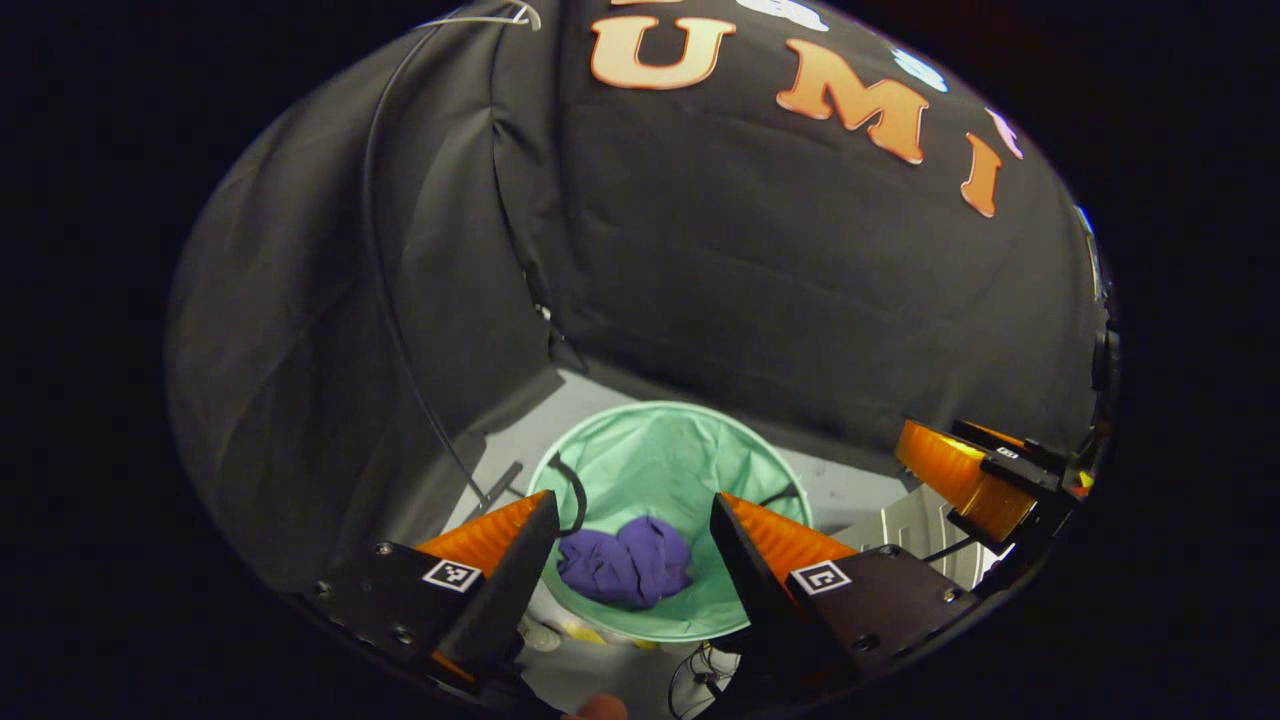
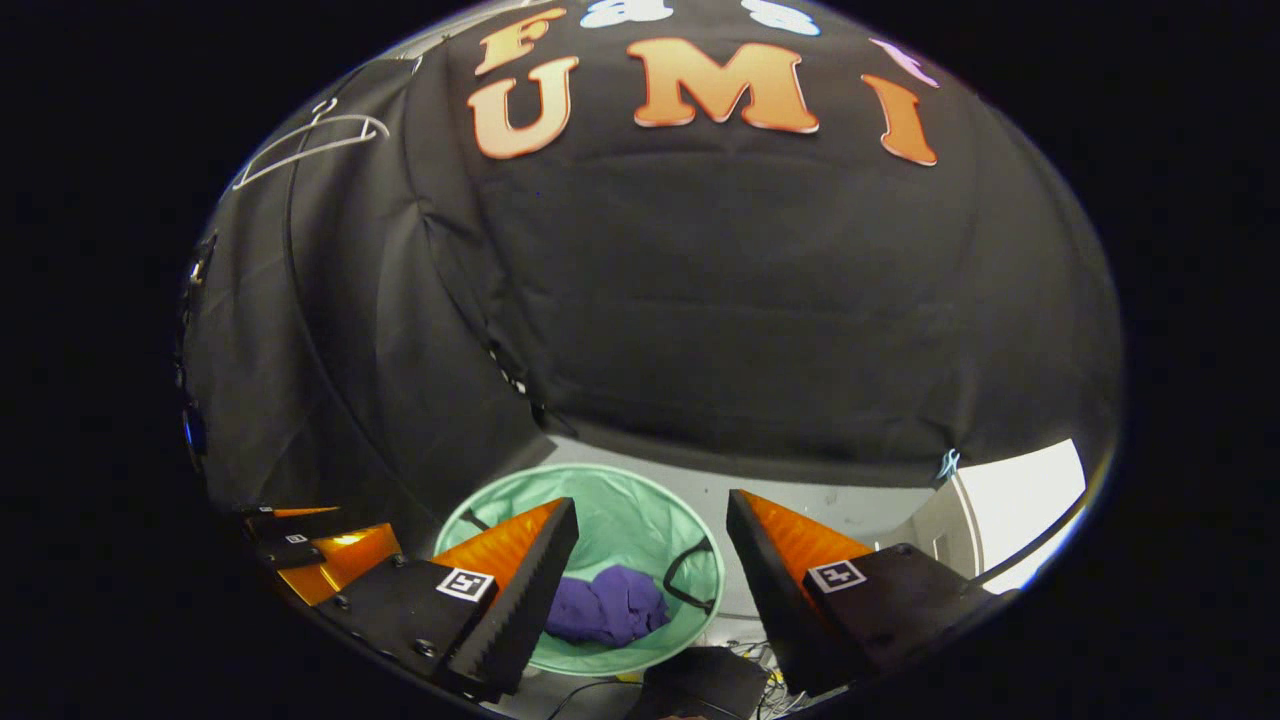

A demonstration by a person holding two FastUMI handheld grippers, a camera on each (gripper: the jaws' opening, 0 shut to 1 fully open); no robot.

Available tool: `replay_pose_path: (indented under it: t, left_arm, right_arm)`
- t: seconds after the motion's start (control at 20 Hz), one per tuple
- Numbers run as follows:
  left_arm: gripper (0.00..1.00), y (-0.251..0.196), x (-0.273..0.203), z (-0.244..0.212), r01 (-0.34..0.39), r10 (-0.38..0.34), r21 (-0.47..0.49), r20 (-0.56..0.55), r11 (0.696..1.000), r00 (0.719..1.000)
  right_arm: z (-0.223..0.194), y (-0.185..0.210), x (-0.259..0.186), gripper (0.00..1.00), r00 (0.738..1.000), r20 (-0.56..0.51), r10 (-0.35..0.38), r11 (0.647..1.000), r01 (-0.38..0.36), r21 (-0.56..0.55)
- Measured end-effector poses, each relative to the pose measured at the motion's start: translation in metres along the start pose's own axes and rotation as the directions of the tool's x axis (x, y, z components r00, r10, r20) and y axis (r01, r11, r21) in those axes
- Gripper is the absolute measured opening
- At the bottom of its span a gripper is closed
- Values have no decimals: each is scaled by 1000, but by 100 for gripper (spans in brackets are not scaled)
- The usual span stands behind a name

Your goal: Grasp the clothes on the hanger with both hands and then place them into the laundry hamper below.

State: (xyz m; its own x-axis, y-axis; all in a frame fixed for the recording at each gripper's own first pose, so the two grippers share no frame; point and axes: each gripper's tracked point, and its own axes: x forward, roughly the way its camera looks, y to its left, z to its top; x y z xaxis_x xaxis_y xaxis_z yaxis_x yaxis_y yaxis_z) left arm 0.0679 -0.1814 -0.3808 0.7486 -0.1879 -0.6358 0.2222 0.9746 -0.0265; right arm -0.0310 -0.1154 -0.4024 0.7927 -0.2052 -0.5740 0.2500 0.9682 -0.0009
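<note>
Your left tongs [image 1: 632,540] and right tongs [image 2: 652,540] hang apart and empty above the green laundry hamper [image 1: 660,450]; the purple clothes [image 1: 627,562] lie bunched inside; white hanger [image 2: 305,142] bare.

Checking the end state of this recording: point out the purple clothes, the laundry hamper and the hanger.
purple clothes [image 1: 625,565]: left gripper view, middle of the crumpled bundle.
laundry hamper [image 1: 655,455]: left gripper view, bare green inner wall above the bundle.
hanger [image 2: 310,145]: right gripper view, white wire frame, bare, at upper left.
</note>
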Motion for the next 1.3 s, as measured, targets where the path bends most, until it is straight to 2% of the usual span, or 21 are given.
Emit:
replay_pose_path:
  t: [0.2,0.4,0.7,0.75,0.8,0.85,0.95,1.05,1.1,1.15,1.2,1.25,1.3]
  left_arm:
    - [97,17,-41,56,-35,24,70,157,997,987]
    - [97,19,-85,105,-43,24,61,282,997,959]
    - [96,33,-157,161,-33,27,3,476,999,879]
    - [95,36,-171,174,-26,24,-4,506,1000,862]
    - [97,41,-182,185,-25,24,-6,529,1000,848]
    - [94,46,-192,191,-27,26,-6,548,1000,836]
    - [93,52,-207,202,-36,30,0,579,999,815]
    - [95,57,-214,210,-34,30,-4,599,999,800]
    - [95,56,-215,211,-27,24,-5,602,1000,798]
    - [93,56,-220,209,-22,21,-5,603,1000,797]
    - [95,57,-224,209,-25,22,-4,603,1000,797]
    - [95,60,-226,208,-34,28,-1,603,999,797]
    - [93,63,-228,208,-41,33,0,602,999,798]
  right_arm:
    - [54,-12,-38,99,994,107,-37,998,43,-52]
    - [108,-7,-81,98,975,222,-28,998,41,-55]
    - [170,-4,-144,98,938,345,-28,995,58,-77]
    - [177,-5,-153,89,933,359,-30,995,63,-79]
    - [184,-8,-162,97,928,371,-33,995,67,-79]
    - [190,-8,-168,97,924,380,-38,994,74,-79]
    - [204,-10,-183,96,910,412,-48,992,90,-84]
    - [215,-8,-195,96,895,442,-56,991,106,-88]
    - [217,-7,-202,95,890,453,-58,990,109,-87]
    - [217,-6,-210,100,885,462,-58,991,107,-81]
    - [217,-1,-213,95,882,468,-51,992,99,-77]
    - [217,3,-218,95,881,471,-44,993,90,-75]
    - [218,8,-220,100,878,478,-35,994,80,-74]
